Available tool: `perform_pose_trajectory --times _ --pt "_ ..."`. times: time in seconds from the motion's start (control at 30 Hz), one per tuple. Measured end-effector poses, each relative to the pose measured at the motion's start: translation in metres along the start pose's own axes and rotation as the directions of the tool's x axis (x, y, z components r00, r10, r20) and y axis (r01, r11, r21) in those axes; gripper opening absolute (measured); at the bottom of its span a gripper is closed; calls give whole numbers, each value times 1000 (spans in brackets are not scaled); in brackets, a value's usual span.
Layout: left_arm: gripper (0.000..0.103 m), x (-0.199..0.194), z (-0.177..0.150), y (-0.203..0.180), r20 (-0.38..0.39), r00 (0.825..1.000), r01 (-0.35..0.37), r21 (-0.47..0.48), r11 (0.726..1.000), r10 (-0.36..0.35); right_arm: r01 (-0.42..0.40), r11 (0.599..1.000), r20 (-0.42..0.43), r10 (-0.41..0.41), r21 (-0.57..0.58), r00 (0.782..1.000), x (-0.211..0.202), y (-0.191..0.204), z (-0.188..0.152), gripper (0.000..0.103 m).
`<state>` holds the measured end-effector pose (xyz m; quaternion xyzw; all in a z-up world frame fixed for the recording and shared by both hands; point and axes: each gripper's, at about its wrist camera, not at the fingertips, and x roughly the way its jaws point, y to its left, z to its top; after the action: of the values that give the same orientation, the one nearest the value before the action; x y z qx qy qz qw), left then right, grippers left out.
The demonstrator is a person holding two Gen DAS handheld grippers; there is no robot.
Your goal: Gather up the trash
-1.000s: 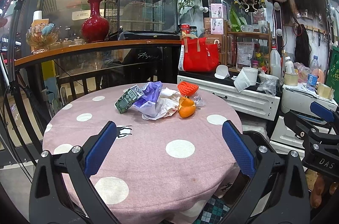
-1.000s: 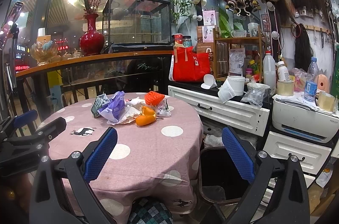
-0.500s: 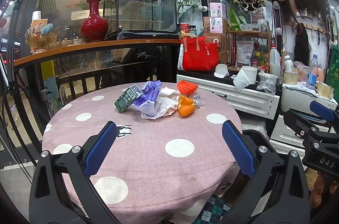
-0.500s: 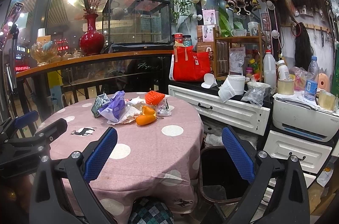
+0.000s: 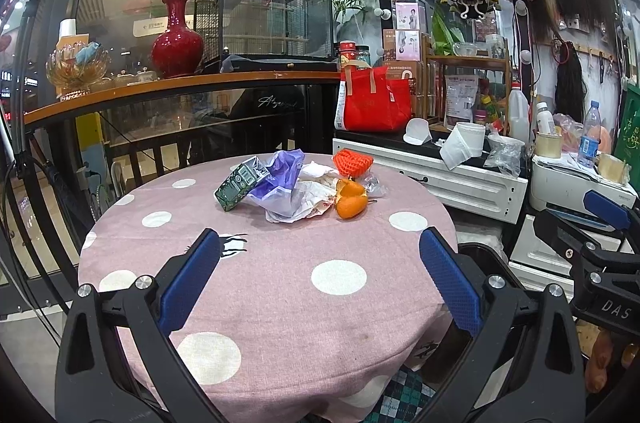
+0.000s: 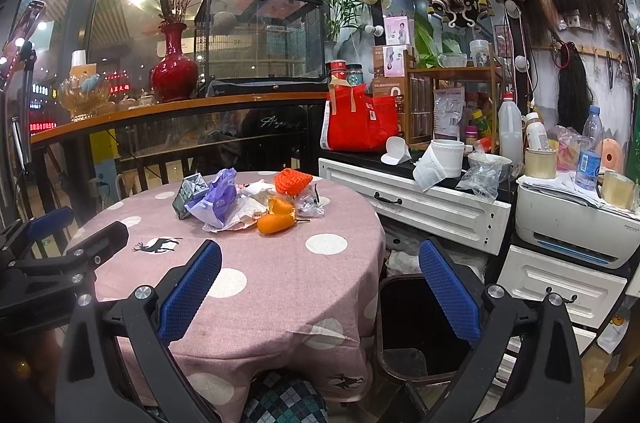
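Observation:
A heap of trash lies at the far side of a round table with a pink polka-dot cloth (image 5: 280,283): a green carton (image 5: 237,185), a purple plastic bag (image 5: 280,179), white crumpled paper (image 5: 310,201), orange peel (image 5: 351,201) and an orange foam net (image 5: 352,161). The heap also shows in the right wrist view, with the peel (image 6: 276,221) nearest. A black trash bin (image 6: 416,323) stands to the table's right. My left gripper (image 5: 320,279) is open and empty over the near table. My right gripper (image 6: 320,287) is open and empty over the table's right edge.
A white drawer cabinet (image 6: 416,199) with a red bag (image 6: 356,125), tissue roll and bottles stands right of the table. A white printer (image 6: 572,223) sits further right. A railing shelf with a red vase (image 5: 178,43) runs behind. A checked cushion (image 6: 284,401) lies below.
Both views shift only very slightly. The trash heap and both open grippers stay as they were.

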<state>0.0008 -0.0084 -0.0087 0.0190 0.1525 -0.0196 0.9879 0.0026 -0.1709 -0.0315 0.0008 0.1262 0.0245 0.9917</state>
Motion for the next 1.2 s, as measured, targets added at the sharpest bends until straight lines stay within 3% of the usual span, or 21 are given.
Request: perform_pose_trajectory --times 0.2,0.33,0.47,0.6,0.8,0.93,1.1,1.2 --pt "98 11 -2 0 -32 999 -7 15 1000 7 -10 1000 -33 10 2 999 11 3 -7 97" --pt "98 34 -6 1 -108 994 9 38 999 -5 -56 998 -121 54 -12 991 33 6 -8 97" --pt "98 65 -13 10 -200 979 29 36 999 -22 -92 995 -226 82 -34 971 67 6 -9 97" --pt "98 100 -19 31 -300 953 43 -17 999 -46 -120 990 -300 94 -69 949 103 10 -12 97" --pt "98 133 -16 56 -370 929 12 -42 999 -26 -192 980 -374 161 -46 913 143 11 -8 97" --pt "98 148 -13 72 -396 918 -9 -58 998 -15 -222 970 -374 171 -97 912 161 19 -3 97" --pt "98 164 -6 96 -416 909 -36 -84 996 -2 -341 931 -402 265 -129 876 186 42 12 97" --pt "98 170 -4 110 -428 904 -60 -85 995 17 -436 876 -405 330 -205 853 200 75 26 97"
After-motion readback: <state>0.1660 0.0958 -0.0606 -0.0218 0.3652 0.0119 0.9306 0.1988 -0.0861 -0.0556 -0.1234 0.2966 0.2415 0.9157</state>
